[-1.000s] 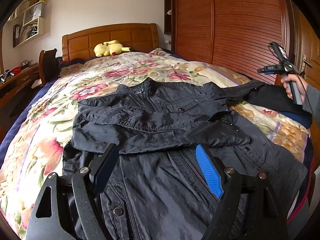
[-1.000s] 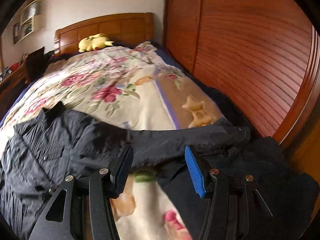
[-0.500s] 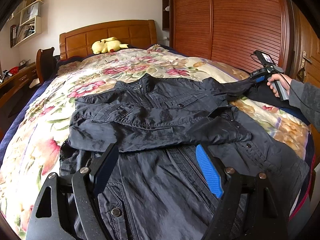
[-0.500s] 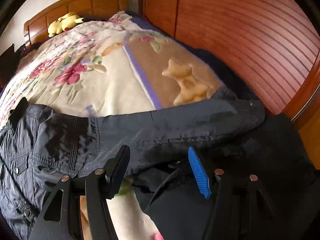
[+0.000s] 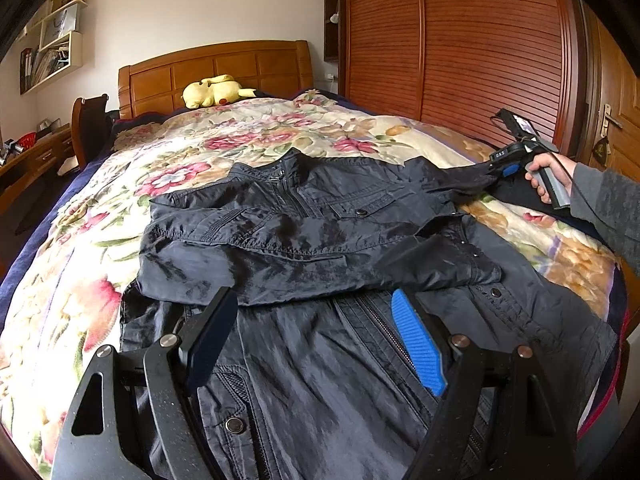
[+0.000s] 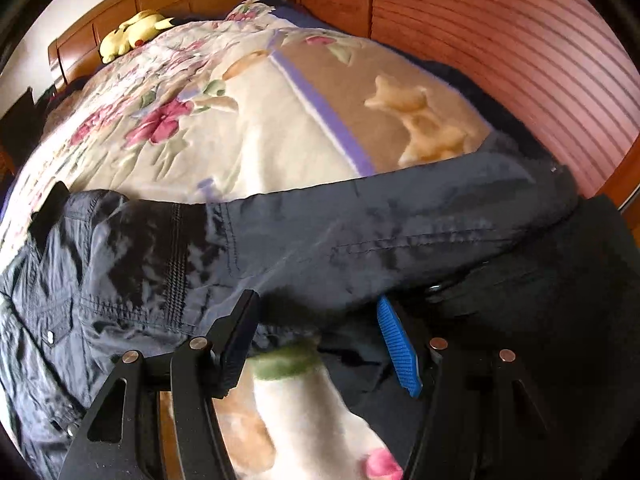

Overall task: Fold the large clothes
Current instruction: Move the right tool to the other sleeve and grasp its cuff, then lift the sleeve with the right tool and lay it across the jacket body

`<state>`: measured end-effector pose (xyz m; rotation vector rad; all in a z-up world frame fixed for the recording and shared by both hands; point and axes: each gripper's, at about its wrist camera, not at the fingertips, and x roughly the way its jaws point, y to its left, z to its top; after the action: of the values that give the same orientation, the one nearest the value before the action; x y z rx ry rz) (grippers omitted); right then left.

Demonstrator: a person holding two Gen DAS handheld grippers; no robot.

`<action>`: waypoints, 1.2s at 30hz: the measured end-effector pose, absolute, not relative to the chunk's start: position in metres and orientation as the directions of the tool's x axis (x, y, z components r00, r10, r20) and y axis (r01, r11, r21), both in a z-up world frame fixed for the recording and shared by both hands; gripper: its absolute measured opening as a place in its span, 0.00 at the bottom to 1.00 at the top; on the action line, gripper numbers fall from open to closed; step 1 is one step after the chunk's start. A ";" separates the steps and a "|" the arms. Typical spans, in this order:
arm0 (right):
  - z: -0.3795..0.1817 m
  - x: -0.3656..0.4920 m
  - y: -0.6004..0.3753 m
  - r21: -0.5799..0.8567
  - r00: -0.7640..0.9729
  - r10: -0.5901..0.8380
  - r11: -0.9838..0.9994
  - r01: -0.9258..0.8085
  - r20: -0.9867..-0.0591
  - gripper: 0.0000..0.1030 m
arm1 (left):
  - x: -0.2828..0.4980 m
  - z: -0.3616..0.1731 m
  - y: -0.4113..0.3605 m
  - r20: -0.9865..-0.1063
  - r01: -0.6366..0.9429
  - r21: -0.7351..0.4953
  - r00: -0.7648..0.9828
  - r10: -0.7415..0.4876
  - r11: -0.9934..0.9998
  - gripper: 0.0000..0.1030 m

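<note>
A black jacket point(image 5: 304, 236) lies spread on the flowered bed, one sleeve folded across its chest. My left gripper point(image 5: 316, 312) is open and empty, hovering over the jacket's lower front by the zipper. My right gripper point(image 6: 316, 312) is open, its fingers straddling the lower edge of the other sleeve point(image 6: 360, 232), which stretches out to the right. In the left wrist view the right gripper point(image 5: 508, 164) sits at that sleeve's cuff end point(image 5: 472, 174).
A flowered quilt point(image 5: 240, 140) covers the bed, with a wooden headboard point(image 5: 216, 72) and a yellow plush toy point(image 5: 216, 92) at its far end. A wooden wardrobe point(image 5: 460, 48) runs along the right. Another dark garment point(image 6: 560, 280) lies under the sleeve's end. A desk point(image 5: 28, 160) stands at left.
My right gripper has dropped down and forward to the outstretched sleeve, which now lies between its fingers. My left gripper has stayed open over the jacket's lower front.
</note>
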<state>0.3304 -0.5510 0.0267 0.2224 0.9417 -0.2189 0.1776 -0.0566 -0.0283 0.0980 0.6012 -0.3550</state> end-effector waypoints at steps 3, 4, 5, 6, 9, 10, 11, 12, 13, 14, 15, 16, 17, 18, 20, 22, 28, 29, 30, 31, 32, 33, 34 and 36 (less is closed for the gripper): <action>0.027 0.334 -0.555 0.113 0.586 -0.089 0.948 0.299 -0.805 0.61 | 0.178 -0.028 -0.057 -0.571 0.355 -0.011 0.766 -0.297 0.935 0.78; 0.026 0.336 -0.553 0.117 0.594 -0.089 0.947 0.300 -0.800 0.61 | 0.177 -0.028 -0.056 -0.569 0.355 -0.011 0.766 -0.298 0.935 0.78; 0.027 0.337 -0.551 0.111 0.602 -0.096 0.948 0.298 -0.793 0.56 | 0.177 -0.028 -0.057 -0.569 0.355 -0.009 0.767 -0.297 0.935 0.78; 0.029 0.337 -0.549 0.090 0.609 -0.114 0.952 0.294 -0.785 0.50 | 0.177 -0.028 -0.057 -0.569 0.356 -0.007 0.767 -0.296 0.935 0.78; 0.037 0.335 -0.537 0.042 0.644 -0.149 0.962 0.270 -0.750 0.24 | 0.177 -0.028 -0.056 -0.569 0.356 -0.002 0.768 -0.293 0.935 0.78; 0.041 0.332 -0.532 0.046 0.665 -0.141 0.966 0.256 -0.734 0.18 | 0.177 -0.028 -0.056 -0.569 0.357 -0.003 0.768 -0.295 0.934 0.78; 0.048 0.329 -0.527 0.063 0.691 -0.123 0.969 0.237 -0.712 0.13 | 0.177 -0.028 -0.056 -0.568 0.358 -0.004 0.768 -0.297 0.934 0.78; 0.054 0.326 -0.521 0.078 0.712 -0.104 0.973 0.217 -0.694 0.12 | 0.177 -0.028 -0.056 -0.567 0.359 -0.002 0.768 -0.297 0.933 0.78; 0.062 0.323 -0.513 0.083 0.736 -0.084 0.979 0.188 -0.672 0.10 | 0.176 -0.028 -0.056 -0.565 0.360 0.000 0.770 -0.297 0.933 0.78; 0.071 0.319 -0.501 0.074 0.759 -0.069 0.986 0.152 -0.647 0.08 | 0.176 -0.027 -0.057 -0.563 0.362 0.003 0.771 -0.297 0.932 0.78; 0.079 0.316 -0.491 0.063 0.774 -0.057 0.990 0.125 -0.631 0.08 | 0.175 -0.027 -0.058 -0.562 0.362 0.005 0.772 -0.296 0.932 0.78; 0.085 0.312 -0.481 0.057 0.783 -0.043 0.993 0.099 -0.620 0.08 | 0.175 -0.027 -0.058 -0.560 0.362 0.008 0.774 -0.296 0.932 0.78; 0.092 0.308 -0.469 0.056 0.790 -0.019 0.996 0.067 -0.613 0.08 | 0.175 -0.026 -0.058 -0.559 0.362 0.009 0.775 -0.295 0.932 0.78; 0.097 0.305 -0.457 0.052 0.795 0.002 0.998 0.037 -0.607 0.08 | 0.174 -0.026 -0.058 -0.559 0.360 0.008 0.775 -0.295 0.933 0.78; 0.105 0.293 -0.429 0.032 0.806 0.042 0.999 -0.029 -0.590 0.08 | 0.174 -0.025 -0.056 -0.554 0.358 0.002 0.777 -0.297 0.934 0.78; 0.108 0.283 -0.402 0.017 0.805 0.086 0.995 -0.094 -0.587 0.08 | 0.173 -0.024 -0.055 -0.551 0.354 -0.001 0.780 -0.296 0.935 0.78; 0.096 0.241 -0.328 -0.027 0.778 0.201 0.963 -0.269 -0.596 0.08 | 0.171 -0.021 -0.051 -0.545 0.347 -0.010 0.785 -0.296 0.938 0.78; 0.092 0.236 -0.318 -0.024 0.769 0.221 0.956 -0.293 -0.600 0.08 | 0.171 -0.020 -0.051 -0.543 0.346 -0.011 0.786 -0.297 0.938 0.78; 0.088 0.232 -0.312 -0.021 0.761 0.234 0.951 -0.309 -0.606 0.08 | 0.170 -0.019 -0.050 -0.540 0.346 -0.013 0.787 -0.298 0.938 0.78; 0.084 0.226 -0.304 -0.019 0.752 0.244 0.946 -0.323 -0.612 0.08 | 0.170 -0.019 -0.050 -0.539 0.347 -0.014 0.787 -0.299 0.938 0.78; 0.079 0.222 -0.298 -0.015 0.742 0.254 0.942 -0.336 -0.620 0.08 | 0.169 -0.019 -0.050 -0.538 0.348 -0.017 0.787 -0.302 0.937 0.78; 0.075 0.220 -0.292 -0.011 0.734 0.262 0.939 -0.344 -0.627 0.08 | 0.169 -0.018 -0.050 -0.538 0.349 -0.020 0.786 -0.305 0.937 0.78; 0.072 0.222 -0.293 -0.010 0.729 0.262 0.938 -0.346 -0.632 0.08 | 0.169 -0.018 -0.050 -0.537 0.349 -0.021 0.786 -0.305 0.937 0.78; 0.069 0.224 -0.289 -0.011 0.722 0.257 0.939 -0.344 -0.643 0.08 | 0.168 -0.018 -0.049 -0.536 0.348 -0.020 0.788 -0.304 0.937 0.78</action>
<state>0.2238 -0.2889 0.0687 -0.1333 0.6886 0.3328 0.1679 -0.0492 -0.0177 0.0814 0.5633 -0.3518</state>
